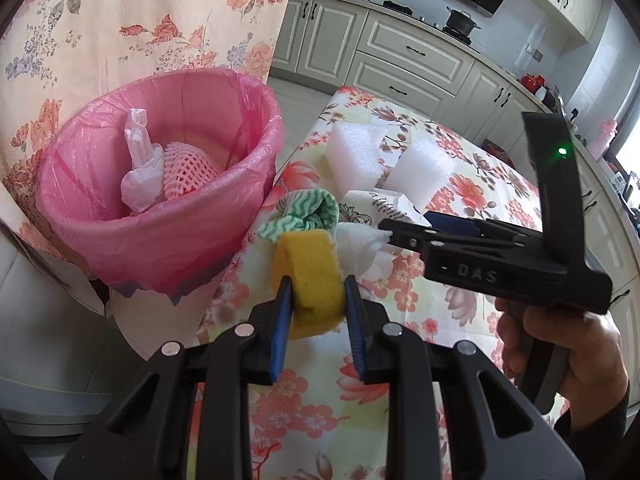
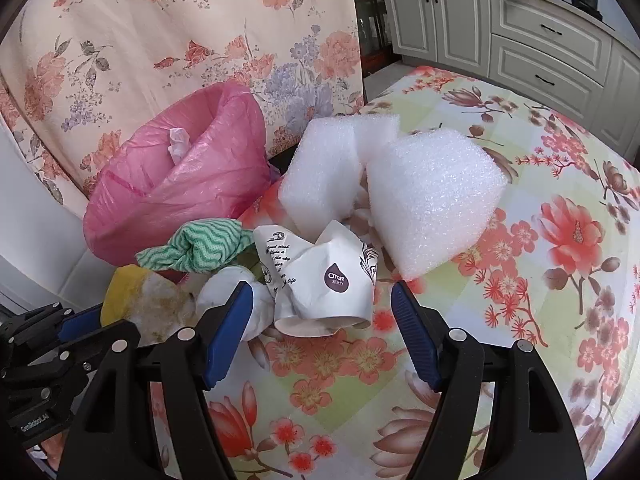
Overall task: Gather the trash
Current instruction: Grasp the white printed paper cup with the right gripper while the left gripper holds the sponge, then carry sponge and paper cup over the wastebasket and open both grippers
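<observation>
Left hand-held gripper (image 1: 314, 300) is pinching the yellow sponge (image 1: 310, 276) right at the desk (image 2: 520, 320) edge, next to the pink-lined trash bin (image 1: 160, 200). Right hand-held gripper (image 2: 322, 300) is hanging spread wide around the crumpled paper cup (image 2: 332, 280), pads not touching it, with white foam blocks (image 2: 432, 200) sitting just behind.

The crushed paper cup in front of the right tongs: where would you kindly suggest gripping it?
Probably across the crumpled middle of the cup, coming from its open rim, which faces the right tongs. The walls are already flattened there, and the open jaws straddle it.
</observation>
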Demonstrator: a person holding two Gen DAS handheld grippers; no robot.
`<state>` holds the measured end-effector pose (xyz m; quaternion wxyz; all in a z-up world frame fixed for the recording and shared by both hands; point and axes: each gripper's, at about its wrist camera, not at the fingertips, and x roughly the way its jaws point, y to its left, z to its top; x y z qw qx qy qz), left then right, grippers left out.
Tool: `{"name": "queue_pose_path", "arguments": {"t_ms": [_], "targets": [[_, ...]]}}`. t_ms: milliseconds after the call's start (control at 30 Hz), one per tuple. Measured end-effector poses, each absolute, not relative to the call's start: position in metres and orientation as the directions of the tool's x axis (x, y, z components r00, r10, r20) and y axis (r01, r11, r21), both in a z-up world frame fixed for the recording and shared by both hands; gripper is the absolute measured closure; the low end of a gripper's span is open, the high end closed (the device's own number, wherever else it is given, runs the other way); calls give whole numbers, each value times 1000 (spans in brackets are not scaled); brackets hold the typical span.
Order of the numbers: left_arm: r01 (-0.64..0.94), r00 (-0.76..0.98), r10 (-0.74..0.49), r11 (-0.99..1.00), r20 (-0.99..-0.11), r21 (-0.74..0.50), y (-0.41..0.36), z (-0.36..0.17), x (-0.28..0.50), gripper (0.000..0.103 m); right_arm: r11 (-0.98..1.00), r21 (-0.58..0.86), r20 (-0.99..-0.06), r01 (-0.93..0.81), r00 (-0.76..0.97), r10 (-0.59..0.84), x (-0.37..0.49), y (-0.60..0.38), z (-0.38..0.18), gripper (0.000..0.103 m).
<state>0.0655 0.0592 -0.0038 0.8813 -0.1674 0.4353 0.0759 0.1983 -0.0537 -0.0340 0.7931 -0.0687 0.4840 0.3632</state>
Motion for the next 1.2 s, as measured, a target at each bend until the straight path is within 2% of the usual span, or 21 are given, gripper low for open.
{"name": "queue_pose_path", "arguments": {"t_ms": [233,367,933,1200], "targets": [[-272,626,-17,932,-780,-239,61,4,58,78,728,227,-837,-646,253,485,201,-48,-42,49],[-266,641,-15,934,-767,-240,62,11,56,78,727,220,-838,-650,255,482,199,-49,-41,51],[-247,711,-10,933,-703,-263,67,47,47,78,746,214,-795,-630,331,508,175,-82,2,51],[-283,763,54,924,-644,-258,92,76,35,78,732,207,-758,-649,366,540,170,-79,35,51]]}}
